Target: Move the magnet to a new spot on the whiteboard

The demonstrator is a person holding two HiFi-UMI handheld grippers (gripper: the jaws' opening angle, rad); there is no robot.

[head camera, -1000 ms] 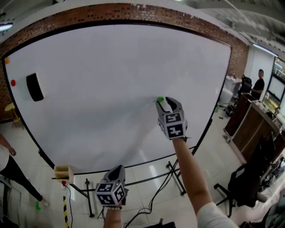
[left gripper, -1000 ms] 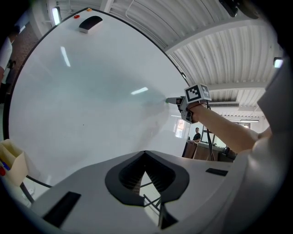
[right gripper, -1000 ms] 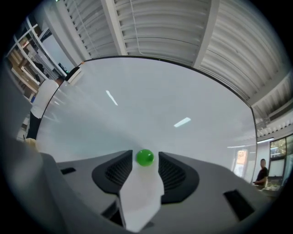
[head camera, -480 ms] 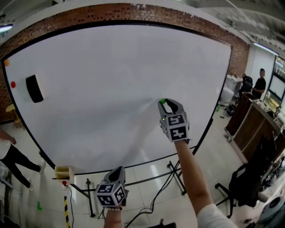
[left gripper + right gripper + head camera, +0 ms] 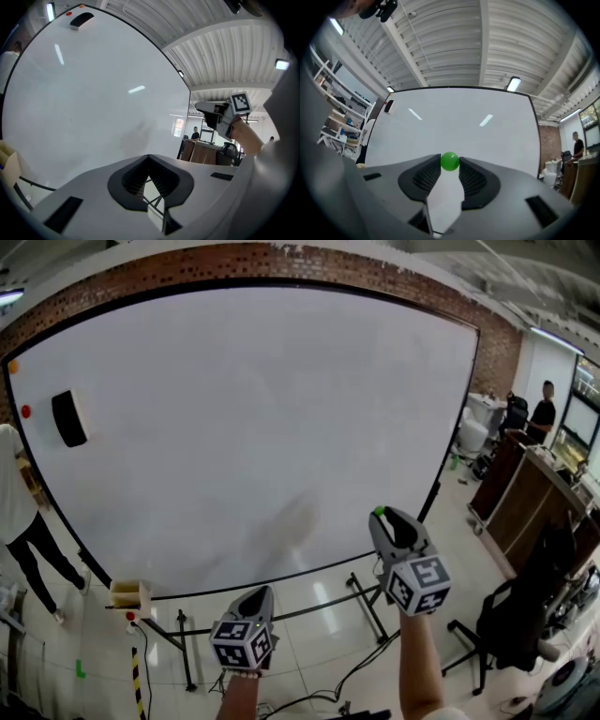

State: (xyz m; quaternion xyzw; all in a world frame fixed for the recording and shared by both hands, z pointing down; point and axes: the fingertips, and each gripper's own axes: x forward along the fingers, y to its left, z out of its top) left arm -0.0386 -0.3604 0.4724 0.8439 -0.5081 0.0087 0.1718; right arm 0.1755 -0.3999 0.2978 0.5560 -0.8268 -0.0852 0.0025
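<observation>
Green magnet [image 5: 379, 512] partly hidden by right gripper [image 5: 382, 516].

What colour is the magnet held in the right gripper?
The magnet is green. The right gripper view shows it best.

This looks like a workshop-style office or lab. A big whiteboard [image 5: 244, 427] on a stand fills twelve o'clock, against a brick wall [image 5: 281, 261]. Overhead, a ribbed metal ceiling [image 5: 487, 47] carries strip lights [image 5: 513, 84]. Stocked shelves [image 5: 337, 117] stand at nine o'clock. At three o'clock, a wooden counter [image 5: 530, 493] and an office chair [image 5: 511, 624] sit on glossy floor tiles [image 5: 319, 606].
</observation>
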